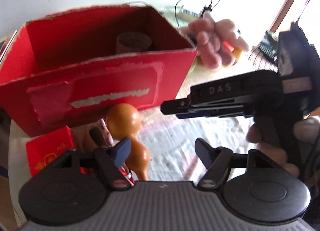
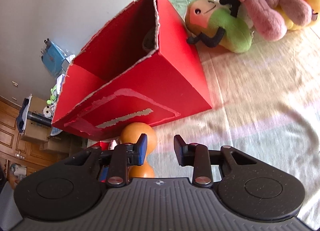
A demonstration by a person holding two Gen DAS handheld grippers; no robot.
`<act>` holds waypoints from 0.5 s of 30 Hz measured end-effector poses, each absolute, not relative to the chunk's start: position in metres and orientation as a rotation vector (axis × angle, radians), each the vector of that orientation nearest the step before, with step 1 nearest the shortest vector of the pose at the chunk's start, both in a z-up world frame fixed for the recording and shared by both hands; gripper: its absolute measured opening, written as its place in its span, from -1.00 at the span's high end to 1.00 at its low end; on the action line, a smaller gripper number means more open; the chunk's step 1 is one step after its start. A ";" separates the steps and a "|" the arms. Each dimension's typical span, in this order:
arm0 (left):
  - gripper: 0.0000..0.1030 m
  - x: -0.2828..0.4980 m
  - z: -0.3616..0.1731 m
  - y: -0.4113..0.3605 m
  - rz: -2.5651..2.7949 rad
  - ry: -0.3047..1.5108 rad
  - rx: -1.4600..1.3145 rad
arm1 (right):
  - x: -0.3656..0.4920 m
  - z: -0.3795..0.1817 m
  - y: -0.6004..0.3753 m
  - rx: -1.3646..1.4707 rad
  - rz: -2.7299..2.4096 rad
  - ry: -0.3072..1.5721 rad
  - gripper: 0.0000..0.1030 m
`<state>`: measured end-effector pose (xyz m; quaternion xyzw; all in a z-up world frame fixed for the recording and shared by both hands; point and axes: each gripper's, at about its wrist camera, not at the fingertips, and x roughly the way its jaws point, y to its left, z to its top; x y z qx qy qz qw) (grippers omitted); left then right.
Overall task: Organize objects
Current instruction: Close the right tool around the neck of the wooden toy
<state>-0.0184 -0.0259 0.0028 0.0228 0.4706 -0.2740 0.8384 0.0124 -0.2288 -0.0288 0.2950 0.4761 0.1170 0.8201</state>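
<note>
Across the upper left of my left view sits the red box (image 1: 96, 83), open at the top, its front face torn and patched with tape. Inside it, toward the back, I can see a grey roll (image 1: 133, 42). Just below the box, left of centre, lies the orange gourd (image 1: 128, 129), its round end close against the box front; whether they touch I cannot tell. At the lower left of that frame is a small red packet (image 1: 50, 151), beside a brownish tube (image 1: 100, 137) too blurred to name.

My left tongs (image 1: 162, 151) stand open at the bottom centre with nothing between the pads; the left pad overlaps the gourd's neck in the picture, but I cannot tell whether it touches. My right tongs show as a black body at the right of this view, with my hand (image 1: 268, 151) under them.

Low in my right view, the right tongs (image 2: 160, 149) are partly open and empty over the pale cloth (image 2: 250, 111). The gourd (image 2: 138, 135) lies behind the left pad, outside the gap. The box (image 2: 160, 75) fills the centre left, and in the upper right a green plush (image 2: 230, 29) leans against its side, with a pink plush (image 2: 266, 5) on top of it.
</note>
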 end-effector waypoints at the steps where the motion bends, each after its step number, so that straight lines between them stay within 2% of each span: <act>1: -0.41 -0.016 -0.002 -0.028 -0.570 1.012 0.058 | 0.013 -0.029 -0.228 0.624 0.257 1.017 0.37; 12: -0.41 0.010 -0.034 -0.023 -0.544 1.121 0.036 | 0.024 -0.039 -0.207 0.585 0.397 1.107 0.36; 15: -0.26 0.013 -0.038 -0.025 -0.551 1.126 0.053 | 0.028 -0.043 -0.203 0.593 0.418 1.132 0.36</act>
